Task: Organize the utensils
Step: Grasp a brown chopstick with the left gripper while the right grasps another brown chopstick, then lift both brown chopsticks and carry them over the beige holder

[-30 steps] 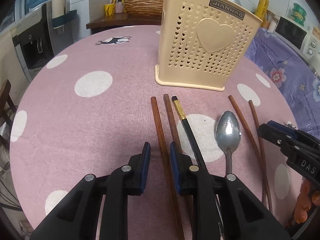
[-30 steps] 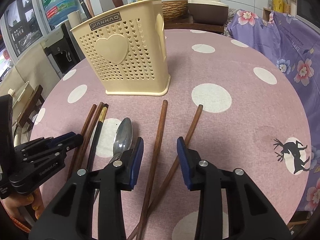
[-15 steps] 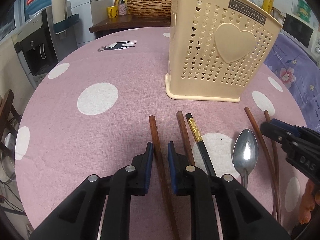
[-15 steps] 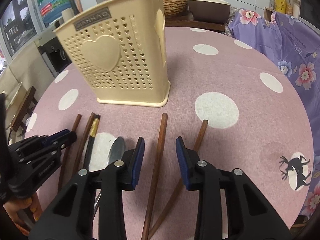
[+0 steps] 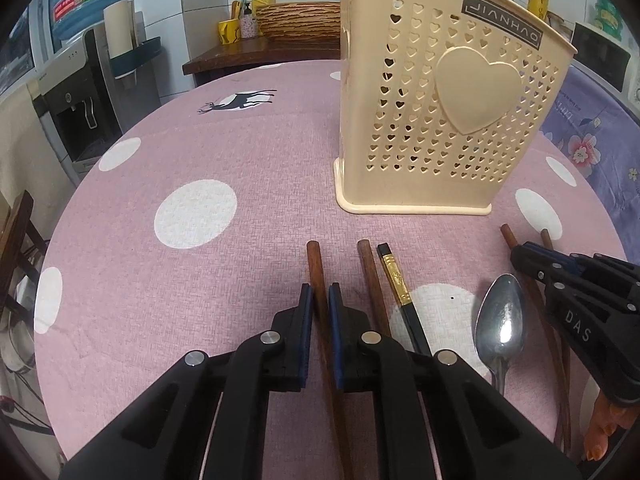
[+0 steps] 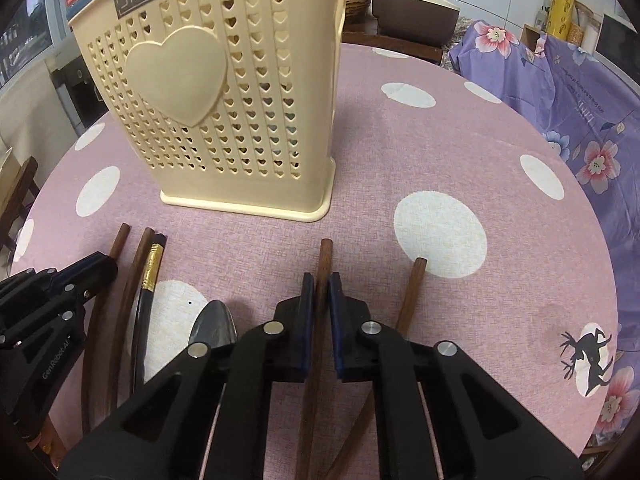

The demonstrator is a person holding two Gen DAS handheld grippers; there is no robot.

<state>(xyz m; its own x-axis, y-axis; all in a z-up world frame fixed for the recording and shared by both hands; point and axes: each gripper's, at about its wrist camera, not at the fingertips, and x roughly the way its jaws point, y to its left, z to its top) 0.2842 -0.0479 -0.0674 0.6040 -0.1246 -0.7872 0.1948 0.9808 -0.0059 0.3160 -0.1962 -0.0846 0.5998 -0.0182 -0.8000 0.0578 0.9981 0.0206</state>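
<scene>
Each claw clamps one wooden chopstick on the pink dotted tabletop (image 5: 168, 160), below the cream utensil holder.

The utensil holder (image 5: 448, 112) stands upright in the upper right of the left wrist view and the upper left of the right wrist view. At lower centre of the left view, the left claw (image 5: 319, 300) is clenched on the leftmost chopstick (image 5: 314, 258), whose tip pokes out just beyond the pads. To its right lie a second brown chopstick (image 5: 370, 276), a black gold-banded chopstick (image 5: 396, 280) and a spoon (image 5: 500, 316). The right claw (image 6: 322, 292) grips its own brown chopstick (image 6: 325, 256) the same way at lower centre; another chopstick (image 6: 412, 292) lies just right of it.
</scene>
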